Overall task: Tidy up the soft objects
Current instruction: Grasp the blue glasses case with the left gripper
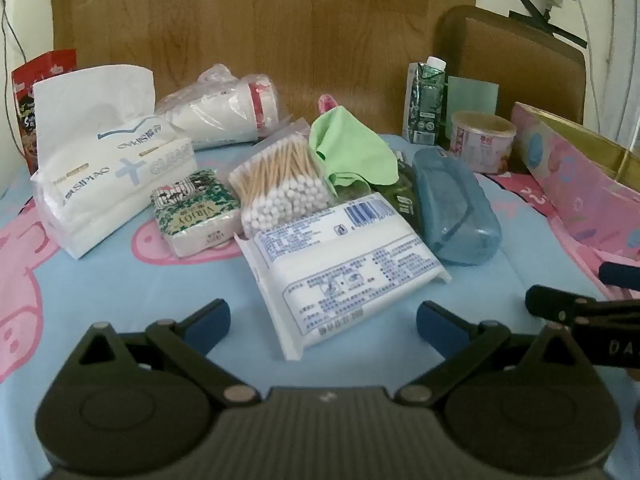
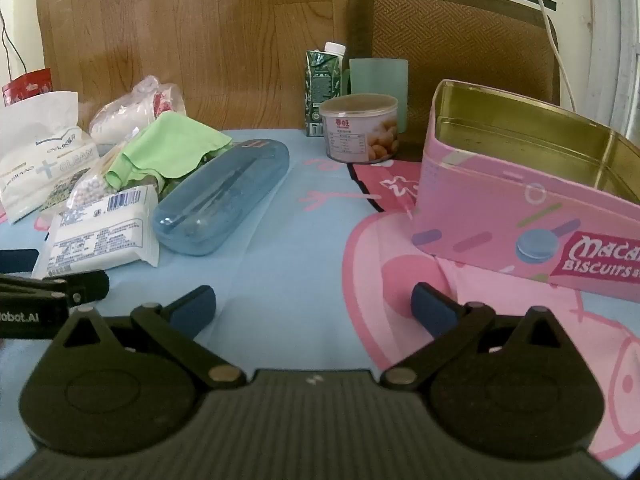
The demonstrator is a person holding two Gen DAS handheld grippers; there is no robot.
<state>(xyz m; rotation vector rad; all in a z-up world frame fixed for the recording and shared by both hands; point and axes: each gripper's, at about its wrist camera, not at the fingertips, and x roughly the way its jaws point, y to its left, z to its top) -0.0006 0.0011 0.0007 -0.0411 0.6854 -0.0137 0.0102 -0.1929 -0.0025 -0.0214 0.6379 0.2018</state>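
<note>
Left wrist view
Left gripper (image 1: 323, 322): jaws spread wide, nothing between the blue pads; it hovers over the bed sheet (image 1: 120, 288), just short of the white pack.
Only here: small green-patterned "VIRJOY" tissue pack (image 1: 196, 214); bundle of wooden cotton swabs (image 1: 280, 184) in clear plastic; sleeve of white paper cups (image 1: 224, 114) lying on its side; red snack bag (image 1: 30, 112) at far left.
White pack (image 1: 344, 264): flat, soft, plastic-wrapped, blue barcode and small print too fine to read; nearest to the jaws.
Tissue pack (image 1: 104, 176): large, white, one sheet pulled up; reads "SIPIAO" and "CLEAN".
Green cloth (image 1: 350, 150): crumpled, lying on the pile behind the swabs.
Blue case (image 1: 456, 210): translucent hard plastic, oblong, touching the white pack's right side.
Right gripper (image 1: 568, 308): only a black edge shows at right.

Right wrist view
Right gripper (image 2: 314, 308): jaws fully apart and empty, over bare sheet between the case and the tin.
Only here: the tin's gold, empty inside and its writing.
Tin (image 2: 520, 216): pink metal, lidless, reads "Macar… BISCUITS".
Tub (image 2: 360, 128): round, clear lid, pink label.
Carton (image 2: 322, 88): green, white cap, upright by a frosted green cup (image 2: 380, 80).
Soft things: all piled at left, well apart from the tin.
Sheet: blue with pink cartoon pigs.
</note>
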